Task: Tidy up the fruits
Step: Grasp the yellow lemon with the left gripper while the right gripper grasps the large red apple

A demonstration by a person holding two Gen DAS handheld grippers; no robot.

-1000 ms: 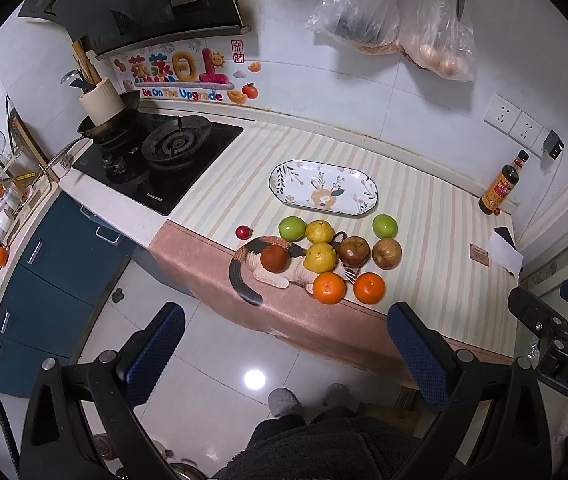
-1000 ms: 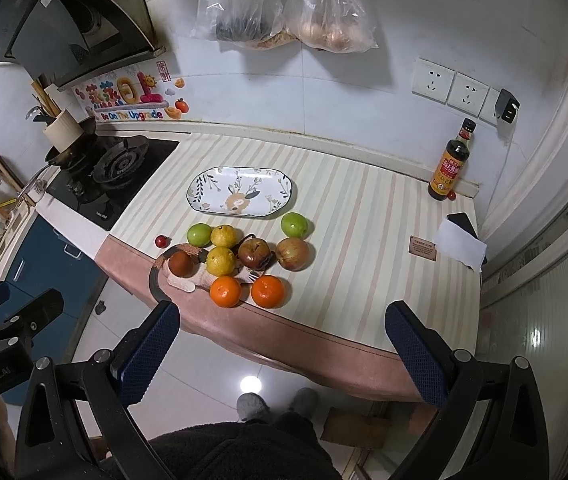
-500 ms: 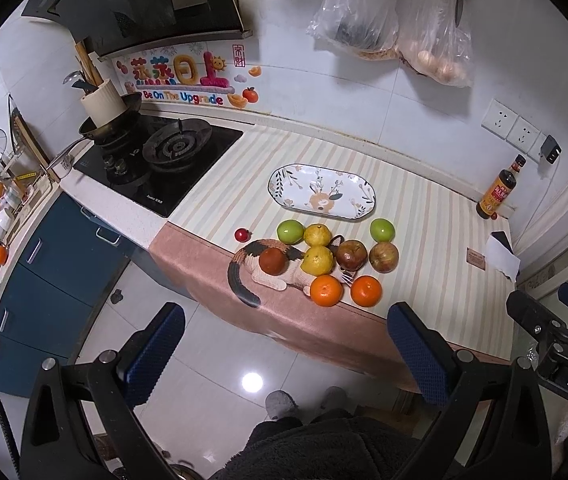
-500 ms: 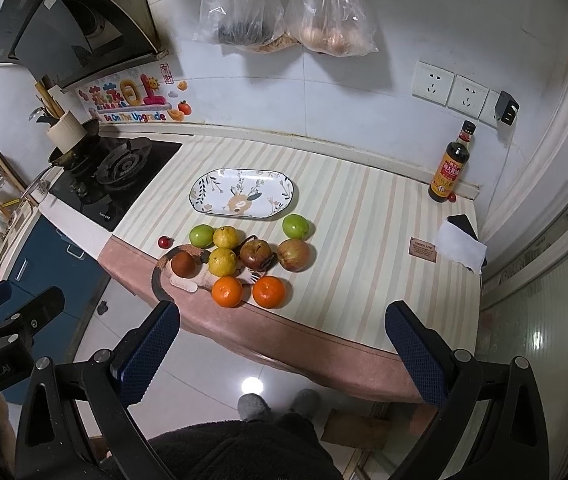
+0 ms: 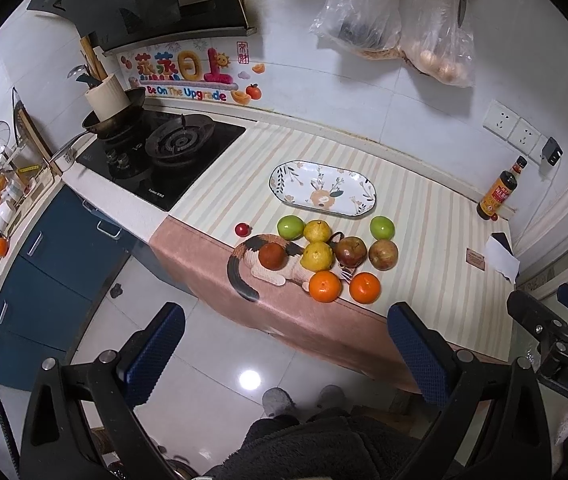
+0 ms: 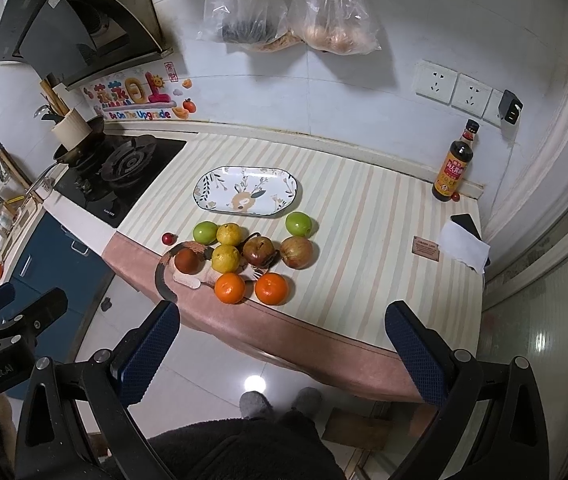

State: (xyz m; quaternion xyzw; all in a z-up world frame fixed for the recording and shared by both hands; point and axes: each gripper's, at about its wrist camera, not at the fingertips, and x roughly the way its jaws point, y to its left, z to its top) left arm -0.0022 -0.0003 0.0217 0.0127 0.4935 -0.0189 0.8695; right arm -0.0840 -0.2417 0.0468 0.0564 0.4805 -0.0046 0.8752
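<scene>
You hold the left gripper (image 5: pixel 284 348) and right gripper (image 6: pixel 281 348) wide open and empty above the floor, off the counter's front edge, where the fruits (image 6: pixel 243 258) cluster just before the empty oval plate (image 6: pixel 246 196).

white tiled wall (image 5: pixel 364 120) – glossy floor (image 6: pixel 211 368) – blue cabinets (image 5: pixel 43 280)

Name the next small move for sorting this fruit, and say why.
Probably lower the right gripper toward the nearer orange. Both grippers hang open and empty above the floor, short of the counter; the left gripper is just as far back. The plate holds nothing, and that orange lies closest to the counter's front edge.
</scene>
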